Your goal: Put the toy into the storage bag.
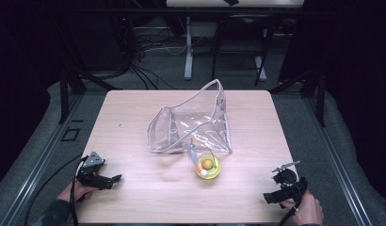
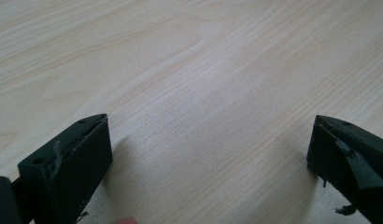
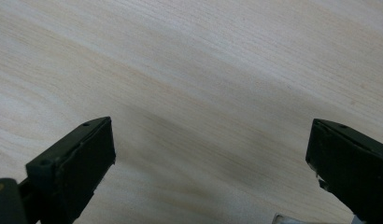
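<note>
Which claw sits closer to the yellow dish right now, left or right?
The right claw: in the high view its gap to the yellow dish is shorter than from the left claw. Both are open over bare table.

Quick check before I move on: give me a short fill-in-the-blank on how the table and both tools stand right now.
1. The clear plastic bag lies near the table's ____.
2. The small yellow dish sits just in front of the ____.
3. The left tool has its jaws ____.
4. Between the right tool's jaws there is only bare ____.

Missing words: middle; bag; open; tabletop
</note>
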`<state>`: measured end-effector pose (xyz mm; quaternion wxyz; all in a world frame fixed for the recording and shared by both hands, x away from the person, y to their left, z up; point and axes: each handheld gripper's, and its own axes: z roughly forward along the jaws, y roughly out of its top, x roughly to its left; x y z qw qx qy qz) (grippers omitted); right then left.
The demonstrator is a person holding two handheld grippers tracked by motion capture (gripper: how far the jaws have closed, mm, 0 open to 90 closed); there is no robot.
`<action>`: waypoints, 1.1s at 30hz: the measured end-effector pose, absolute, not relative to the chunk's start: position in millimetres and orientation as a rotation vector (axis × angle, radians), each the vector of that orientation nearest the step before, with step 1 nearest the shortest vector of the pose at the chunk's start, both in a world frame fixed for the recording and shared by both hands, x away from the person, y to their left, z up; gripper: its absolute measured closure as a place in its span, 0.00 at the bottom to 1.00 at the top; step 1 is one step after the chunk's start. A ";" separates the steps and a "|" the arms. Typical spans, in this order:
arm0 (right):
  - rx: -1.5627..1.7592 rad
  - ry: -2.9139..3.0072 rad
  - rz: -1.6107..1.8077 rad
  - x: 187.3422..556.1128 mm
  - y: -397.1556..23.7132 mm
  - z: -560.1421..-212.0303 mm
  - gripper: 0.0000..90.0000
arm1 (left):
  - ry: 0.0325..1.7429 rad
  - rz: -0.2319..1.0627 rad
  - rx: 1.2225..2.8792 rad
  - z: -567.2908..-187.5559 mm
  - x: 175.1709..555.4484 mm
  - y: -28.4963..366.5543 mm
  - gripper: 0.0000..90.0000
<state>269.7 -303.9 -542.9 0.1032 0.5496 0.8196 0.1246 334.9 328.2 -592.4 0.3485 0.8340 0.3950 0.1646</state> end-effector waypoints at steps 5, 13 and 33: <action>1.614 2.435 0.357 270.0 -302.6 -542.2 0.01 | 1.023 0.426 2.163 -592.3 334.9 328.2 0.00; 1.588 2.442 0.369 269.5 -298.6 -535.9 0.01 | 1.024 0.427 2.162 -592.4 334.9 328.2 0.00; 1.500 2.519 0.430 274.4 -271.0 -524.7 0.01 | 1.024 0.432 2.159 -592.7 335.1 328.0 0.00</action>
